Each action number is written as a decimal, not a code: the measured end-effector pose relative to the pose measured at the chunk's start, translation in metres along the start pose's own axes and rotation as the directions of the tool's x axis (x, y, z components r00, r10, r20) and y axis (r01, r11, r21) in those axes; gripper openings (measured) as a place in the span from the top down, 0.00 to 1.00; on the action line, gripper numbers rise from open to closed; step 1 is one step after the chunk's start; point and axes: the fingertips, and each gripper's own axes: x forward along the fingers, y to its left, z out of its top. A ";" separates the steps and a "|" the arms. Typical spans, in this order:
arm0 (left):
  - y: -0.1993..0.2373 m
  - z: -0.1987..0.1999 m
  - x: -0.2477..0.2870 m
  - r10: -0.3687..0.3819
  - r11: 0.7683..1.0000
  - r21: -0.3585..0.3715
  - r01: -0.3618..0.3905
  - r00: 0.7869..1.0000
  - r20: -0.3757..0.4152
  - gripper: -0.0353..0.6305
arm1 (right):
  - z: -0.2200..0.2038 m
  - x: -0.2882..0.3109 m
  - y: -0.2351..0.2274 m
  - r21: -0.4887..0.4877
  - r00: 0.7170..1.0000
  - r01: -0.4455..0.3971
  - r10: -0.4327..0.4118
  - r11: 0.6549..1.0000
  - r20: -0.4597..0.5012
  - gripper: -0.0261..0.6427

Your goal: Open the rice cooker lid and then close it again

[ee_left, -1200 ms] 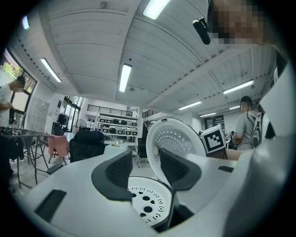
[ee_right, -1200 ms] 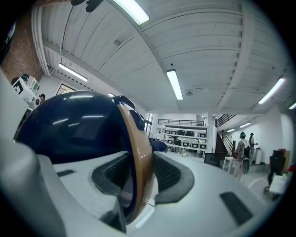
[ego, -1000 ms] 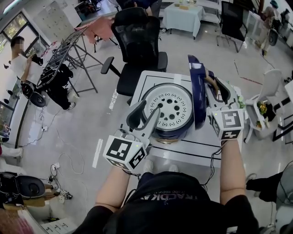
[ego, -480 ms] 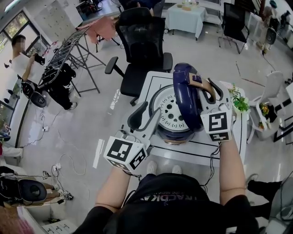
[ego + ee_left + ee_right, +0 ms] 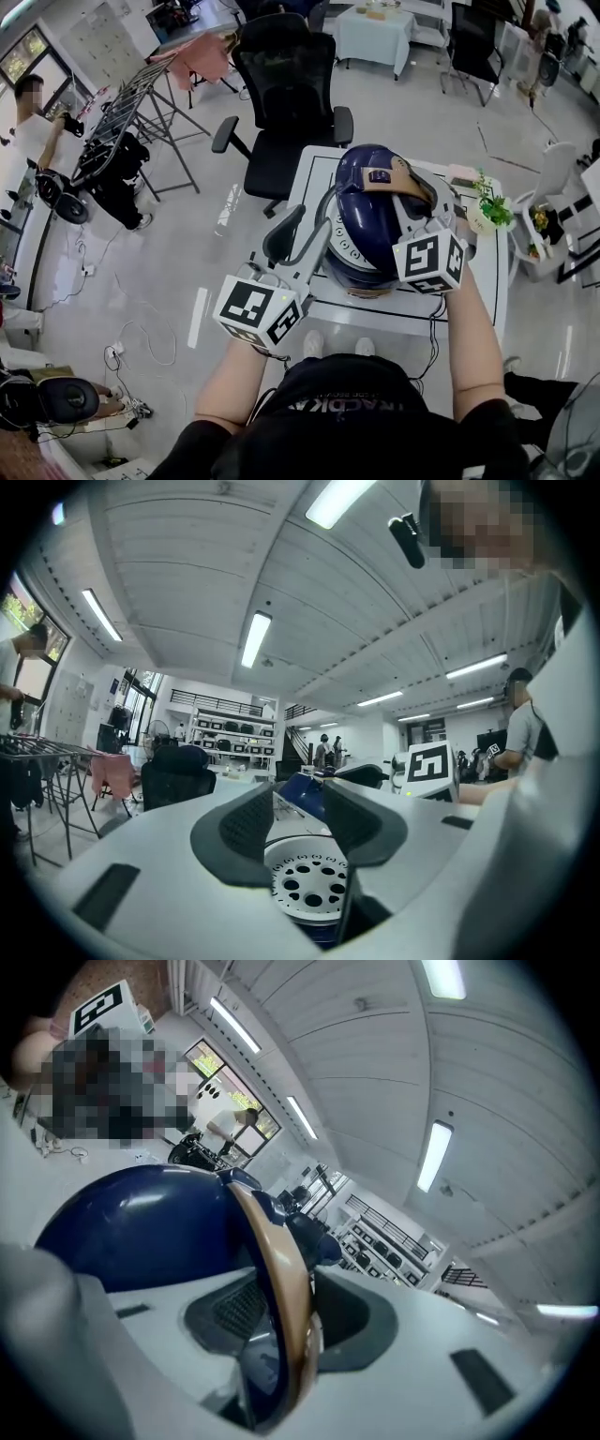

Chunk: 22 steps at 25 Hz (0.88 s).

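Note:
A dark blue rice cooker stands on a white table. Its domed lid hangs tilted over the mouth, partly lowered. A strip of the white perforated plate still shows at the left. My right gripper holds the lid's tan handle. In the right gripper view the handle runs between the pads of the gripper, with the lid behind, and the jaws are easing open slightly. My left gripper lies at the cooker's left rim. Its jaws are narrowing slightly with nothing between them, and the plate is beyond.
A black office chair stands just behind the table. A small potted plant sits on the table's right side. A drying rack and a person are at the far left, and white furniture is at the right.
The lid stood upright at the cooker's right side. My right gripper has swung it down and to the left over the mouth. My left gripper shifted a little along the rim.

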 end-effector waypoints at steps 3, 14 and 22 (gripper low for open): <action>0.005 -0.003 0.006 -0.024 1.000 -0.005 0.024 1.000 -0.002 0.71 | 0.001 0.006 0.011 -0.050 1.000 -0.010 0.009 0.999 -0.024 0.73; 0.013 -0.015 0.041 -0.117 0.993 0.014 0.117 0.992 -0.040 0.94 | 0.005 0.020 0.043 -0.187 0.994 -0.038 0.018 0.982 -0.105 0.73; 0.015 -0.037 0.069 -0.166 0.984 0.043 0.173 0.978 -0.123 0.94 | 0.004 0.027 0.060 -0.267 0.988 -0.058 0.018 0.962 -0.151 0.73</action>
